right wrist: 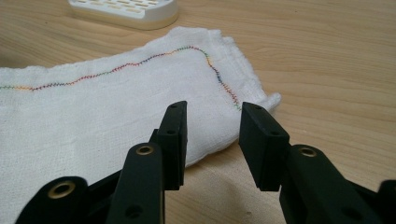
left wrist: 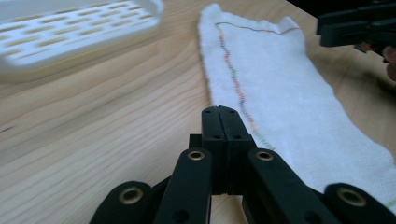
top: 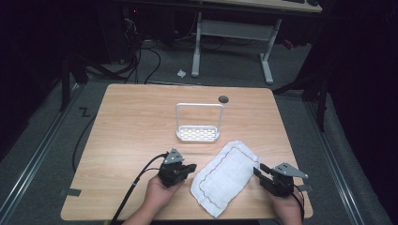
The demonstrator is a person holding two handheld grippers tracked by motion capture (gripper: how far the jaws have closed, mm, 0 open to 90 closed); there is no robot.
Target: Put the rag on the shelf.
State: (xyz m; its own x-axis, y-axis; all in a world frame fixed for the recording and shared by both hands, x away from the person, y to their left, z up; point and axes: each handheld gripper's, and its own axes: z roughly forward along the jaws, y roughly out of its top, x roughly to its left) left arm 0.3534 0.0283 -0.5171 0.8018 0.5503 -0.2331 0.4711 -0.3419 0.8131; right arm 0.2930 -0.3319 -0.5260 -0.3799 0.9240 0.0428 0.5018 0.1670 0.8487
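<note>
Between the two grippers on the wooden table [top: 131, 122] lies a white cloth [top: 226, 176], its long axis running diagonally from near-left to far-right, just short of the white rack [top: 198, 133]. Nearer its far-right corner, the right gripper [right wrist: 211, 116] has its jaws apart and empty. Beside the cloth's left edge, the left gripper [left wrist: 222, 113] is closed on nothing.
</note>
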